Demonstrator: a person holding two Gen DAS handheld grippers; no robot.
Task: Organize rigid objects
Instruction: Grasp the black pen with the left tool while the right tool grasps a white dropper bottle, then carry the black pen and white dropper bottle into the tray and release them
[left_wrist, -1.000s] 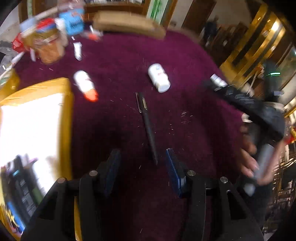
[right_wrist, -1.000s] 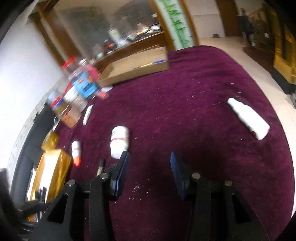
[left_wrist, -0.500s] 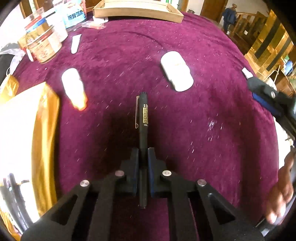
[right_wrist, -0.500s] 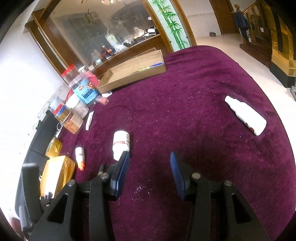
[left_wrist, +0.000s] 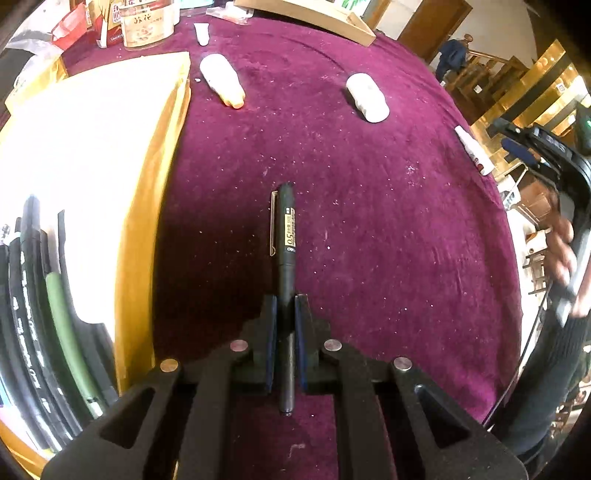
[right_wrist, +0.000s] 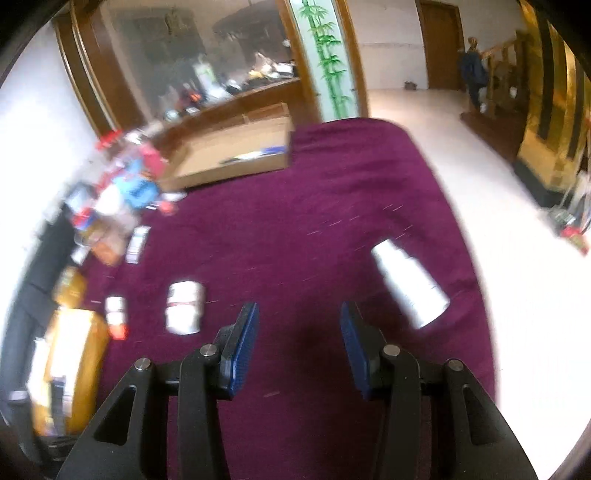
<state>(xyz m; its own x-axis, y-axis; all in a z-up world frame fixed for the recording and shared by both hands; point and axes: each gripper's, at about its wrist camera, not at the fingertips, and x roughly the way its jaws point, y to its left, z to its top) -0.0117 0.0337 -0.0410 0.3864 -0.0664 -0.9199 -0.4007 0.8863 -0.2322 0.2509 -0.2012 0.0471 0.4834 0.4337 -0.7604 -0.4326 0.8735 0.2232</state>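
My left gripper (left_wrist: 285, 306) is shut on a black pen (left_wrist: 286, 236), which points forward above the purple cloth (left_wrist: 369, 206). A yellow box (left_wrist: 147, 177) with a white inside and several pens in it lies just to the left. A white tube with an orange cap (left_wrist: 222, 80) and a white pill bottle (left_wrist: 367, 96) lie farther ahead. My right gripper (right_wrist: 299, 321) is open and empty above the cloth. A white bottle (right_wrist: 408, 282) lies ahead to its right, the pill bottle (right_wrist: 184, 306) to its left.
A cardboard tray (right_wrist: 232, 155) lies at the table's far edge. Jars and packets (left_wrist: 140, 22) crowd the far left corner. The table edge (right_wrist: 476, 266) drops to a pale floor on the right. The right gripper and hand (left_wrist: 554, 206) show at the left view's right side.
My left gripper closed on the pen, lifted it and shifted toward the yellow box. My right gripper swung to the right toward the white bottle, and its view is blurred.
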